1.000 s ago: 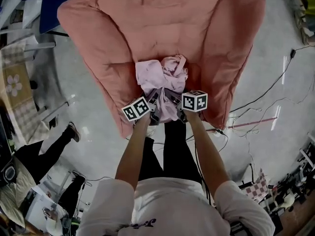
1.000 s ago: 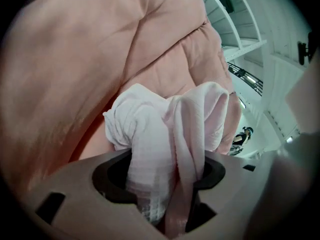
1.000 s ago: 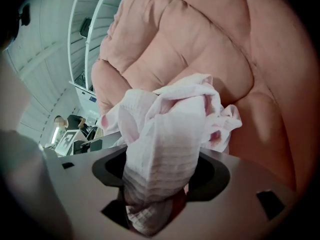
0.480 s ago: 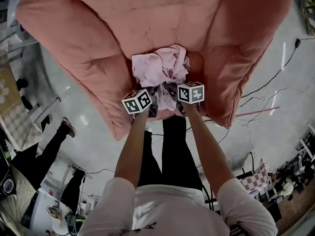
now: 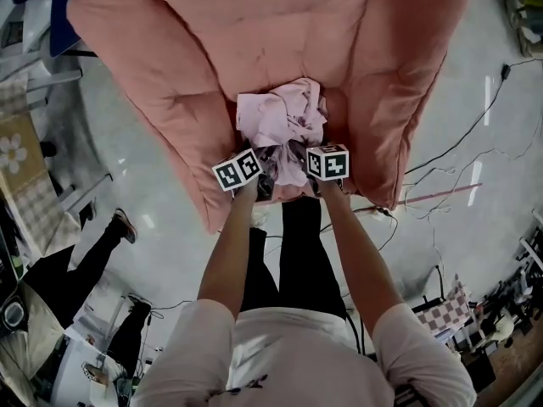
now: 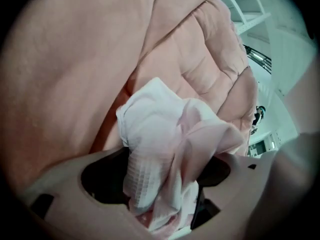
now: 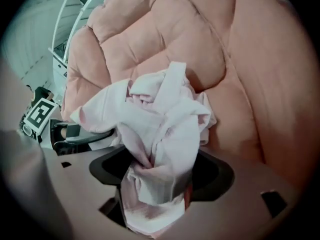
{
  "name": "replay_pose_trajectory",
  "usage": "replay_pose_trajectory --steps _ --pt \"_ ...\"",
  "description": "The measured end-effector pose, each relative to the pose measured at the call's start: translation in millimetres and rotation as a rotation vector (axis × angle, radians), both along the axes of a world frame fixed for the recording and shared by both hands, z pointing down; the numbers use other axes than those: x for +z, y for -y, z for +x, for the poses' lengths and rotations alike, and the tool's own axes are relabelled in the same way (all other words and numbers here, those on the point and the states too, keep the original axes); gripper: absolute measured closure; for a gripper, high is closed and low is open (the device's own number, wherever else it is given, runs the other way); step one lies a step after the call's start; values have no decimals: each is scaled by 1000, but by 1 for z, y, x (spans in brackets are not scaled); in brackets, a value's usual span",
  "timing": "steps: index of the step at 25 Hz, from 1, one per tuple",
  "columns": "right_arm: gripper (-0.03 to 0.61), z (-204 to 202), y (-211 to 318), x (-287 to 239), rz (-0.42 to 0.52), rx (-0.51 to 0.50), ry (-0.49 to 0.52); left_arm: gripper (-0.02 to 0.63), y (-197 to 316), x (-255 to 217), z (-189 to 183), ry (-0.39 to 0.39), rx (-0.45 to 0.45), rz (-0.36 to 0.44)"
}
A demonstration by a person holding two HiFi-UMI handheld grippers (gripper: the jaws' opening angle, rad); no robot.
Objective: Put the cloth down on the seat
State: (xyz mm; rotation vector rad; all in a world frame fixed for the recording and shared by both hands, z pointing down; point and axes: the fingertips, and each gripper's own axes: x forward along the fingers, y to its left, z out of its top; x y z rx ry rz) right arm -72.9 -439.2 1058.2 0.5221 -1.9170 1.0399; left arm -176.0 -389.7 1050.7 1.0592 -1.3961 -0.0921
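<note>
We see the pale pink cloth [image 5: 281, 119], crumpled and partly waffle-textured, bunched on the salmon armchair seat [image 5: 339, 124] near its front edge. Our left gripper [image 5: 265, 166] and right gripper [image 5: 299, 161] have just been opening their jaws. Both now stand wide, with the cloth's near folds lying between them.

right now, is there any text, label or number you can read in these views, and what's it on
No text here is readable.
Left marker cube and right marker cube: black-and-white square patterns only, no letters or numbers.
Dark script print on the wearer's white shirt: too blurred to read.
Logo on a bystander's shirt: too small to read.
Cloth and seat: no label in view.
</note>
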Motion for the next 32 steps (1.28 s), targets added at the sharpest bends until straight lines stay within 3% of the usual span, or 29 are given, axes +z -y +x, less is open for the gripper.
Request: replay_pose_trajectory --steps 9,14,21,24,27,32 --pt "235 30 -10 -104 136 175 28 235 -39 -88 -2 41 30 15" --pt "235 38 -26 -179 255 209 77 236 -48 -166 10 105 117 137" --pt "236 23 -44 -301 451 233 193 243 -59 -296 6 308 210 349" --pt "247 27 -64 -344 521 239 238 317 -75 -341 11 385 214 433" --pt "364 29 -80 -392 613 245 285 398 -90 -388 10 437 184 520" --pt "444 23 -99 -461 779 211 345 491 -108 -459 11 548 179 652"
